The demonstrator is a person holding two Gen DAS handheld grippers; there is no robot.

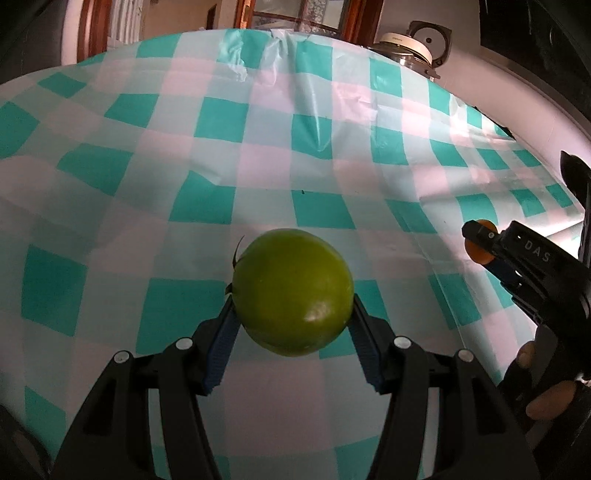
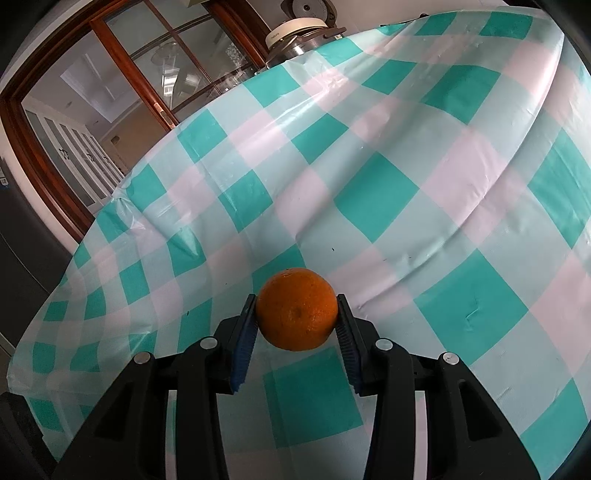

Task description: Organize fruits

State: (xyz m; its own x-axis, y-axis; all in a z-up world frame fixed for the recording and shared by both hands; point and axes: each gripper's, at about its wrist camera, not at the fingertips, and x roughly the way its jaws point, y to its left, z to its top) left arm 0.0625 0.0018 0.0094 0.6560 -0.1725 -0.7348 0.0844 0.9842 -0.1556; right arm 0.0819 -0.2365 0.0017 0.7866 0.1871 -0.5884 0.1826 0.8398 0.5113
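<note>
The left hand-held gripper (image 1: pixel 291 314) is clenched on a green fruit (image 1: pixel 293 291), a smooth round one with a dark stem curl on its left side. The two blue ribbed pads (image 1: pixel 221 350) are spread fairly wide and press against the fruit's left and right flanks, so it sits between the fingertips above the table (image 1: pixel 110 177), which is covered in a teal, white and pale pink checked plastic cloth. Whether the fruit's underside touches the cloth cannot be told.

The right hand-held gripper (image 2: pixel 297 317) grasps an orange (image 2: pixel 297 309). Its blue pads (image 2: pixel 243 339) stand somewhat closer together than the left pair, each flat against one side of the dimpled peel. The orange is held over the same checked cloth, near a teal square just below it; contact with the cloth cannot be told here either.

The left wrist view alone shows the other tool from the outside: at the right edge the black body of the right hand-held gripper (image 1: pixel 480 242) reaches in, with a sliver of the orange (image 1: pixel 480 254) visible at its tip, and the fingers (image 1: pixel 550 400) of the person's hand wrap the handle below. The two fruits are well apart in that view.

The right wrist view alone shows a wooden-framed glass door (image 2: pixel 122 92) to the left beyond the table. A white and metal appliance (image 2: pixel 299 35) stands at the far edge in both views.
</note>
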